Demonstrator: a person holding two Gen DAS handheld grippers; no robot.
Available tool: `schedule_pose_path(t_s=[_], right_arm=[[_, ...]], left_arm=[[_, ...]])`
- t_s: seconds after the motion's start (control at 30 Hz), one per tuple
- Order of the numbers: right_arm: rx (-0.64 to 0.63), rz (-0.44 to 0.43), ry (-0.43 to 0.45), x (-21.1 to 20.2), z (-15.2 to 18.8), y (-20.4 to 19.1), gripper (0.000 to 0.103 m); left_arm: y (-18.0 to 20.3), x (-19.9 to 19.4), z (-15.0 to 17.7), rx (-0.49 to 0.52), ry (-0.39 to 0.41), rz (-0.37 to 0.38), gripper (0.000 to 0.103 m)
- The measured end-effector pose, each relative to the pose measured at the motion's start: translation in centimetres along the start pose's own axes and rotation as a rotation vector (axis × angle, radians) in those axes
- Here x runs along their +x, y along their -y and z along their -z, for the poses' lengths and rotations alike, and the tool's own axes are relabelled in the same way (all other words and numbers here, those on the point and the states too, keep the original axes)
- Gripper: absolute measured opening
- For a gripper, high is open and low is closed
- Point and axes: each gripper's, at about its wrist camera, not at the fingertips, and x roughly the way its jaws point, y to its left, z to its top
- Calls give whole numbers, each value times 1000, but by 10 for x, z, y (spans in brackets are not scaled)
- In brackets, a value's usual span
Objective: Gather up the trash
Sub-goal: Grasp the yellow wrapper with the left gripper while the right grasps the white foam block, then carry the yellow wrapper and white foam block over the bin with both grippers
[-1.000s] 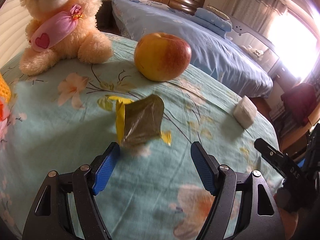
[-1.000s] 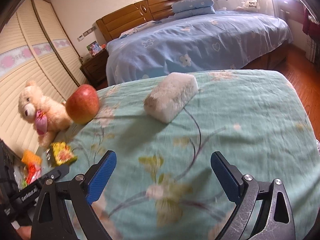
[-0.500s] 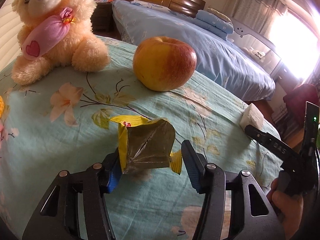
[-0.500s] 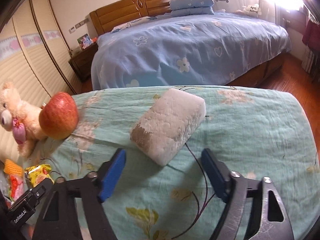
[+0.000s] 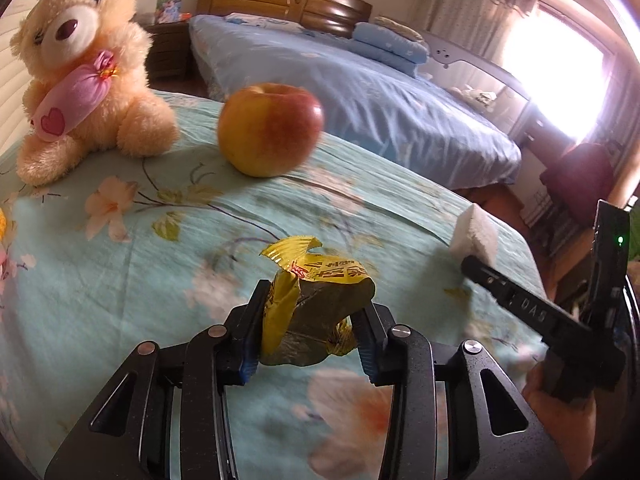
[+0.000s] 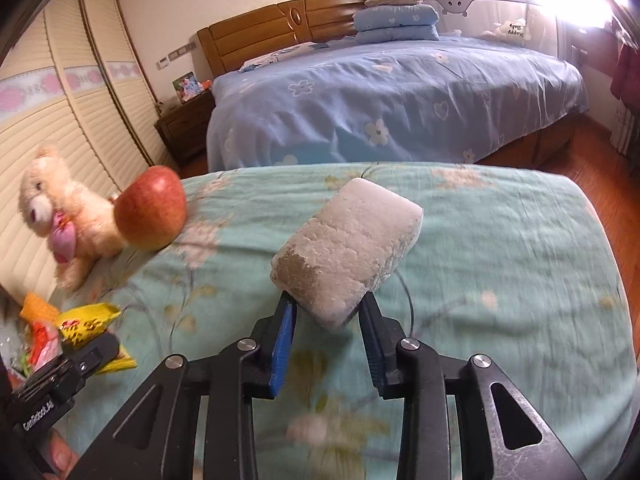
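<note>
Two pickups are closing at once: my left tongs (image 5: 310, 334) have just clamped the yellow snack wrapper (image 5: 316, 304) and my right tongs (image 6: 328, 336) the white foam block (image 6: 348, 256), both just over the floral worktop (image 6: 500, 264), so next I judge I must lift them toward a bin I cannot see.

The tablecloth (image 6: 500, 240) is pale turquoise with peach blossoms and olive leaves. The crumpled wrapper (image 5: 316, 308) is yellow outside and dull silver-green inside, and the sponge (image 6: 348, 248) is white with a greyish stained corner. The apple (image 5: 270, 128) is red blending to yellow; the teddy bear (image 5: 80, 64) is cream with a pink heart-marked pouch.
</note>
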Motion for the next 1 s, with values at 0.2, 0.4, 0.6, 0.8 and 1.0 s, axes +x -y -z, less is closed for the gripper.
schedule_pose_path(t_s=[0.2, 0.4, 0.6, 0.8, 1.0], right_arm=[[14, -16, 13, -29, 23, 4, 33], [37, -20, 29, -61, 46, 13, 33], [71, -19, 52, -92, 69, 23, 33], [107, -10, 77, -120, 90, 32, 33], [148, -3, 104, -144, 105, 44, 33]], left_arm=[[21, -16, 19, 24, -9, 43, 38], [45, -27, 41, 61, -31, 84, 38], [68, -39, 65, 99, -54, 128, 38], [87, -53, 83, 140, -60, 156, 38], [105, -62, 94, 184, -62, 178, 38]])
